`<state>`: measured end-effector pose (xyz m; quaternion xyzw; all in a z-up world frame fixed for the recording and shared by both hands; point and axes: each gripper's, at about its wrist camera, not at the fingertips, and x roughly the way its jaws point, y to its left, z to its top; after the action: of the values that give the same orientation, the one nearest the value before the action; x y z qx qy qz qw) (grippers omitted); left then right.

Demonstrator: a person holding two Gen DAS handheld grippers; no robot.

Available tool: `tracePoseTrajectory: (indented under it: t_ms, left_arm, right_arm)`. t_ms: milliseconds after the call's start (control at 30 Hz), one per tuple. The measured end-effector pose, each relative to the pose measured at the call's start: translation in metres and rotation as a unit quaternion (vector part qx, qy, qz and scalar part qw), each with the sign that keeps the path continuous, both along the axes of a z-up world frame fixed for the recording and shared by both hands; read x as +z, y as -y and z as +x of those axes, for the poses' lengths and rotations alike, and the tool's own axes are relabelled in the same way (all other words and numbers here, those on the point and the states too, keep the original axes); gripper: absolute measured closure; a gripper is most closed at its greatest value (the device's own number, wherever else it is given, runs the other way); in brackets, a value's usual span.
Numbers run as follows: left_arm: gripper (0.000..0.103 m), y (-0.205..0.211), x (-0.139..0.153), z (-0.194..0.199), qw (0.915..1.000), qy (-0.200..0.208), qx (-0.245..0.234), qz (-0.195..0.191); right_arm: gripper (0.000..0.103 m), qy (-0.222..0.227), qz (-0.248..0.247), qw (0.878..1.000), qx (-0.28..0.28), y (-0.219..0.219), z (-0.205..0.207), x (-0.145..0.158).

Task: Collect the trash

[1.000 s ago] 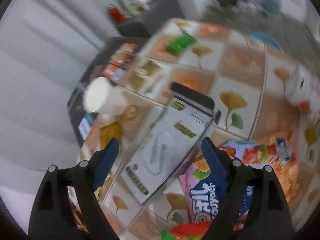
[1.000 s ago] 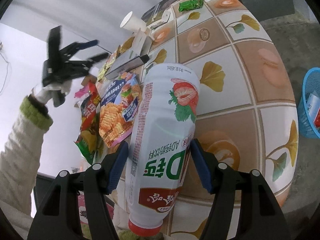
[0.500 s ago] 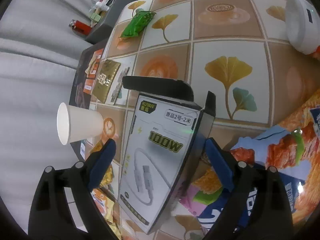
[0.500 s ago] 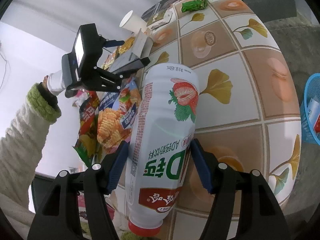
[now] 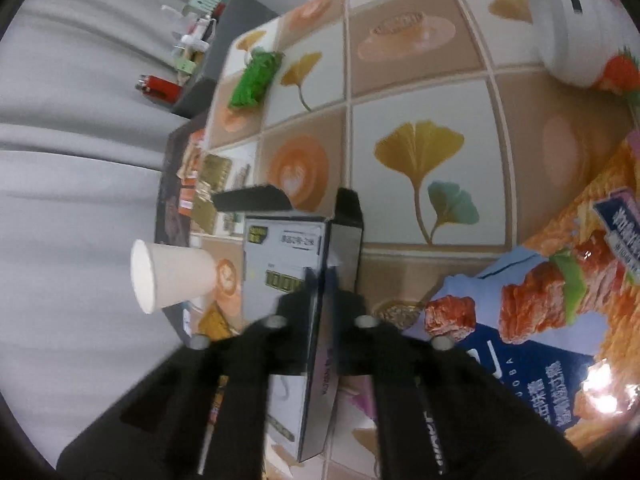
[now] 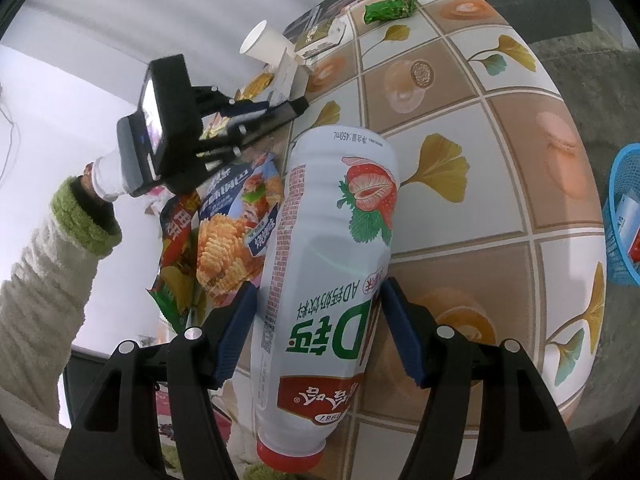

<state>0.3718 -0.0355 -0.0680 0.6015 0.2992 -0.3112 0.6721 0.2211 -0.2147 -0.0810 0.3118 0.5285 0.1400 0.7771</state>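
My left gripper (image 5: 322, 300) is shut on a flat grey cable box (image 5: 288, 264), pinching it edge-on above the tiled table (image 5: 420, 92); the box's black end flaps hang open. In the right wrist view the same gripper (image 6: 256, 120) holds the box (image 6: 286, 74) at the table's far left. My right gripper (image 6: 320, 328) is shut on a white strawberry milk bottle (image 6: 328, 264) with a red cap, held lengthwise, cap toward the camera. The bottle's base shows in the left wrist view (image 5: 560, 32).
A white paper cup (image 5: 168, 276) lies on its side at the table's left edge. A green wrapper (image 5: 256, 76) lies at the far corner. Snack bags (image 5: 560, 300) cover the near right. A blue basket (image 6: 620, 216) stands on the floor beyond the table's right edge.
My left gripper has moved in over the cable box and closed on it, from wide open to pinched. The right gripper holds the bottle as before.
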Motion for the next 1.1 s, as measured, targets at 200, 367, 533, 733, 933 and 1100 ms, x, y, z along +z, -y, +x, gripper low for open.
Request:
tracePoseTrajectory:
  t_ms: [200,367,533,733,933,1100]
  left_arm:
    - [0.085,0.004,0.023,0.0,0.9961,-0.042,0.053,-0.056]
    - [0.029,0.001,0.062,0.03,0.9531,-0.118,0.183,-0.21]
    - [0.028,0.006,0.07,0.072,0.8923,-0.173,0.311,-0.278]
    - [0.03,0.02,0.036,0.106,0.8498,-0.217,0.415,-0.241]
    - [0.083,0.02,0.028,0.108,0.8391,-0.197,0.45,-0.233]
    - [0.094,0.01,0.043,0.102,0.8364,-0.187,0.457,-0.237]
  right_arm:
    - [0.04,0.002,0.003,1.0,0.003,-0.001,-0.003,-0.001]
    - [0.04,0.003,0.01,1.0,0.004,0.0,-0.003,-0.002]
    - [0.04,0.0,0.023,1.0,-0.003,0.003,-0.004,-0.005]
    - [0.04,0.0,0.027,1.0,-0.011,0.003,-0.004,-0.005]
    - [0.04,-0.004,0.032,0.999,-0.021,0.002,-0.002,-0.005]
    - [0.04,-0.007,0.042,0.999,-0.03,0.003,-0.002,-0.008]
